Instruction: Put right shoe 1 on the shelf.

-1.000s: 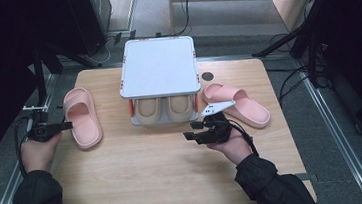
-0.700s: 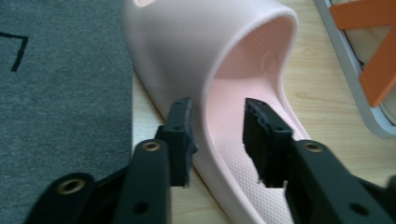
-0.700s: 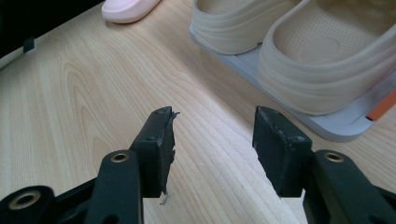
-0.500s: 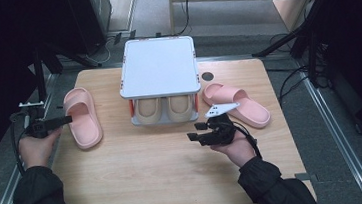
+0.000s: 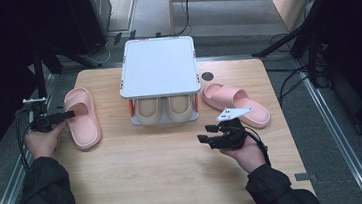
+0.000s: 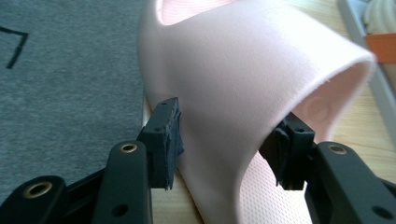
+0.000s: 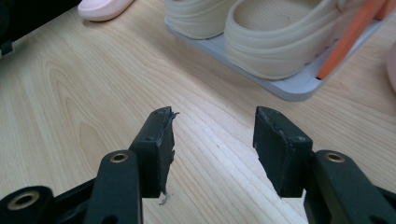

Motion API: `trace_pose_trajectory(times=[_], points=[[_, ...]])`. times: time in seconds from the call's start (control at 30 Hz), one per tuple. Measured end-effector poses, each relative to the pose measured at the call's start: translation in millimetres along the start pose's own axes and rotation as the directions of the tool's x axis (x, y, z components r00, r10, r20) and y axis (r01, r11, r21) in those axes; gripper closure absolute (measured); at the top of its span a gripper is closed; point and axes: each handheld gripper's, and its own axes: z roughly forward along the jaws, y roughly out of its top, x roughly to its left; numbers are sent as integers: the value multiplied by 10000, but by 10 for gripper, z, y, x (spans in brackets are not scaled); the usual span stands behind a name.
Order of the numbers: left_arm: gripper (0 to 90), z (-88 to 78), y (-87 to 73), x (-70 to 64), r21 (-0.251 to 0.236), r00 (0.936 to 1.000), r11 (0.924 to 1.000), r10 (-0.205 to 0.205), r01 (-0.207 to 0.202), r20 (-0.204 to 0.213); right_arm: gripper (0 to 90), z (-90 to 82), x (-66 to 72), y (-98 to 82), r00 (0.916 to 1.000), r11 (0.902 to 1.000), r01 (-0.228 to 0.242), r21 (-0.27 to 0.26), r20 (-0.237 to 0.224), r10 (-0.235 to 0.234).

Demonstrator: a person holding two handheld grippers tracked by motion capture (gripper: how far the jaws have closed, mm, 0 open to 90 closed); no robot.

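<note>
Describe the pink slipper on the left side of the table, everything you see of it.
The pink slipper is an open-toed slide of soft, matte foam-like material with a broad arched strap and a finely textured footbed. It lies sole down on the wooden table, near its left edge, left of the shoe rack. The left tongs straddle the strap, jaws just opened, pads not pressing it.

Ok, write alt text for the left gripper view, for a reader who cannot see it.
The left gripper has its two black jaws standing open on either side of the strap of a pink slipper, one pad outside it and one under its arch, neither clearly pressing on it. The slipper lies at the edge of a light wooden table, with grey floor beyond.
</note>
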Motion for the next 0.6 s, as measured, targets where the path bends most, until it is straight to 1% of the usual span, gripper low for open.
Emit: trace_pose_trajectory(times=[0.1, 0.17, 0.27, 0.3, 0.43, 0.47, 0.53, 0.6], points=[[530, 14, 23, -3, -40, 9999, 10000, 80, -80, -76, 484, -33, -6, -24, 9999, 10000, -79, -41, 107, 80], [595, 9, 35, -6, -110, 9998, 9998, 136, -138, -176, 484, -54, -12, -40, 9998, 9999, -123, -45, 148, 123], [652, -8, 60, -7, -122, 9995, 9999, 76, -80, -291, 484, -67, -18, -51, 9997, 9999, -144, -91, 193, 146], [685, -12, 65, -9, -170, 9996, 9998, -46, 41, -291, 483, -73, -15, -55, 9996, 9998, -195, -62, 223, 197], [799, -24, 69, 16, -46, 9997, 9998, -174, 173, -194, 482, -75, -15, -59, 9996, 9998, -173, -96, 228, 176], [801, -24, 69, 18, -47, 9996, 9997, -255, 255, -90, 482, -75, -15, -59, 9996, 9998, -176, -93, 226, 178], [800, -23, 71, 6, -24, 9997, 9998, -217, 217, -132, 482, -72, -15, -59, 9996, 9998, -171, -87, 219, 173], [808, -19, 74, 0, 66, 9996, 9996, -282, 283, -62, 482, -71, -12, -58, 9996, 9998, -199, -53, 212, 200]])
